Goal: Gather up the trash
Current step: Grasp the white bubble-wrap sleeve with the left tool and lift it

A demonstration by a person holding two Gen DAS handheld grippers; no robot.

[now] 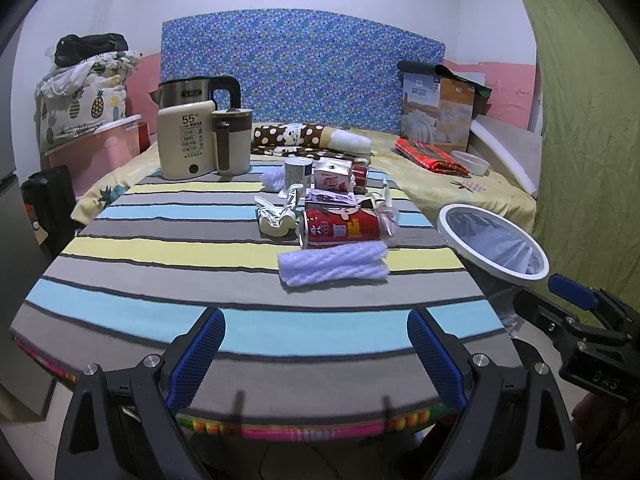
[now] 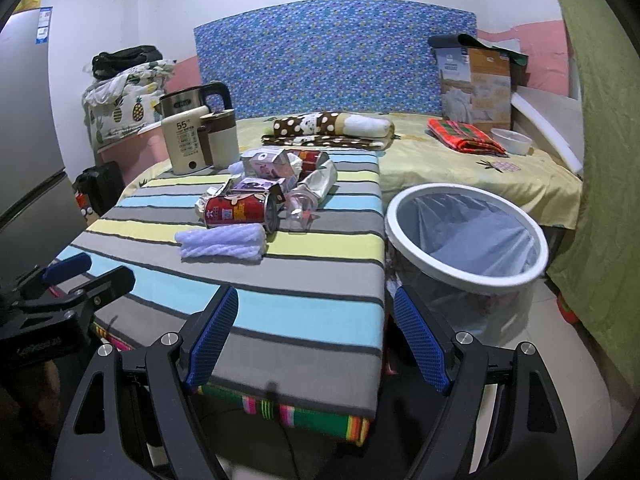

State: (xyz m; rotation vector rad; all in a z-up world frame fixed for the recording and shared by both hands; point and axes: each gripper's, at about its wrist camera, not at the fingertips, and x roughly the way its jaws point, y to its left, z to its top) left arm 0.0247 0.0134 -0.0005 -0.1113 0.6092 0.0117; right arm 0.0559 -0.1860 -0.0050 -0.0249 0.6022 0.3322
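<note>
Holding both grippers low at the near edge of the bench, we carry nothing in either one. Our left gripper has its jaws spread wide over the striped cloth, and our right gripper is spread just as wide, one finger over the bench corner and the other over the gap toward the bin.

The trash sits in a loose heap toward the middle of the bench, well apart from both grippers. Nearest us lies a roll of white foam wrap, and just behind it, touching, a red can lies on its side. Behind those are a crushed purple carton, a small pink-and-white milk carton and a crumpled white wrapper.

The white-rimmed trash bin, lined with a clear bag, stands on the floor just beside the bench's right edge. A cream kettle stands at the far left corner.
</note>
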